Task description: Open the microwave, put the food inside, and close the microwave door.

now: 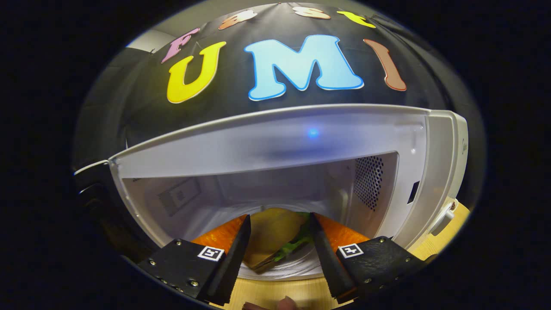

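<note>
Sandwich btwn spread jaws, inside microwave

No readable text: sticker on microwave inner left wall blurred; square coded tags on gripper, no words.

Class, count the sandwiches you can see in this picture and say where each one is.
1. The sandwich lies on an orange plate at the open microwave mouth, between the open gripper fingers. Others could be hidden behind the fingers.
</note>
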Demonstrator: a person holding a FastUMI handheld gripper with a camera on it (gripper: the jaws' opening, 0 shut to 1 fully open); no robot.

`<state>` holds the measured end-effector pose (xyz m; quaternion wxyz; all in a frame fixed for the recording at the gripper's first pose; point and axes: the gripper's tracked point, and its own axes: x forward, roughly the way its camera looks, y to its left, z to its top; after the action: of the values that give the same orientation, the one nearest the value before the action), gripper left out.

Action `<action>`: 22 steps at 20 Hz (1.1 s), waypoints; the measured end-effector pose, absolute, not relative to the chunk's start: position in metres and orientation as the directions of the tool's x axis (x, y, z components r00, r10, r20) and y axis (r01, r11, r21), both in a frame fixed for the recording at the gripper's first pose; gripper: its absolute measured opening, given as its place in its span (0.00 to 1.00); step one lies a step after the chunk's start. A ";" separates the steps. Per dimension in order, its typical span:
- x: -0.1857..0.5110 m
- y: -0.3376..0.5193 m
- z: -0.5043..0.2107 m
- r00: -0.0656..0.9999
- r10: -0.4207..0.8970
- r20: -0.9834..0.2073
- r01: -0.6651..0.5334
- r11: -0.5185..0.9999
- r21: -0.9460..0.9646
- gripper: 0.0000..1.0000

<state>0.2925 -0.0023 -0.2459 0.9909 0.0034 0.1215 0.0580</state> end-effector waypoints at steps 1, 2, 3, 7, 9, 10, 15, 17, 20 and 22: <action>0.282 0.003 -0.241 0.963 0.133 -0.235 -0.133 0.991 0.015 0.82; 0.270 0.009 -0.236 0.961 0.153 -0.231 -0.154 0.988 0.017 0.81; 0.257 0.015 -0.230 0.957 0.181 -0.226 -0.180 0.983 0.024 0.82; 0.185 0.041 -0.194 0.939 0.300 -0.167 -0.306 0.952 -0.007 0.81; 0.144 0.052 -0.175 0.923 0.361 -0.134 -0.369 0.929 -0.041 0.81; 0.124 0.055 -0.168 0.915 0.385 -0.120 -0.393 0.918 -0.051 0.81; 0.041 0.063 -0.155 0.870 0.478 -0.121 -0.488 0.870 -0.075 0.81; 0.009 0.069 -0.152 0.848 0.516 -0.123 -0.526 0.848 -0.066 0.81; -0.041 0.090 -0.142 0.784 0.611 -0.110 -0.616 0.787 -0.020 0.81; -0.078 0.107 -0.136 0.729 0.678 -0.090 -0.682 0.731 -0.017 0.81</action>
<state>-0.0779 0.1067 -0.1359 0.9295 -0.0244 0.0391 0.3659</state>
